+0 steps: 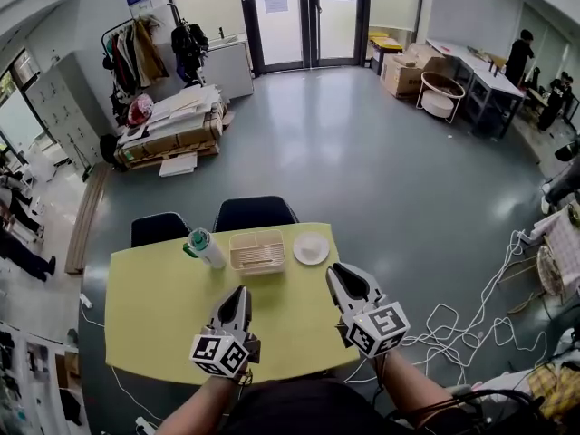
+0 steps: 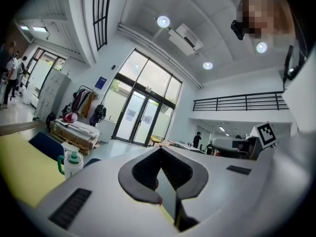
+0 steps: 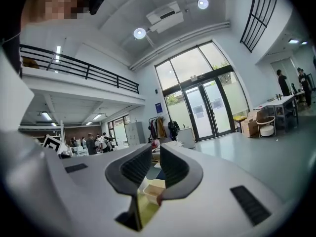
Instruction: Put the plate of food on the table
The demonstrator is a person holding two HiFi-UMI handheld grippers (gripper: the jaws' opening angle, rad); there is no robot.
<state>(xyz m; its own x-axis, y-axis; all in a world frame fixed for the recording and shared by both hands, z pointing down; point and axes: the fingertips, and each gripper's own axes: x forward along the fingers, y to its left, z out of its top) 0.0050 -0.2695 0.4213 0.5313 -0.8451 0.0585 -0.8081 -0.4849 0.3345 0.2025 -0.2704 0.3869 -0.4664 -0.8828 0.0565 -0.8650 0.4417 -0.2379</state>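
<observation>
Left gripper (image 1: 239, 293) is hovering over the table (image 1: 154, 324), its jaws resting together on nothing. Bottle (image 1: 205, 247), basket (image 1: 257, 236) and plate (image 1: 319, 255) are standing in a row along the far edge. Right gripper (image 1: 345, 275) is hovering near the plate, its jaws slightly apart and empty.

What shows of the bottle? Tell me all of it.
The bottle has a pale, cloudy body that looks like plastic, a green cap and a green loop handle at its side. The cap is on. In the left gripper view it stands upright. It sits on the yellow table near the far edge, just left of the tray and seemingly apart from it. Nothing but the table touches it.
</observation>
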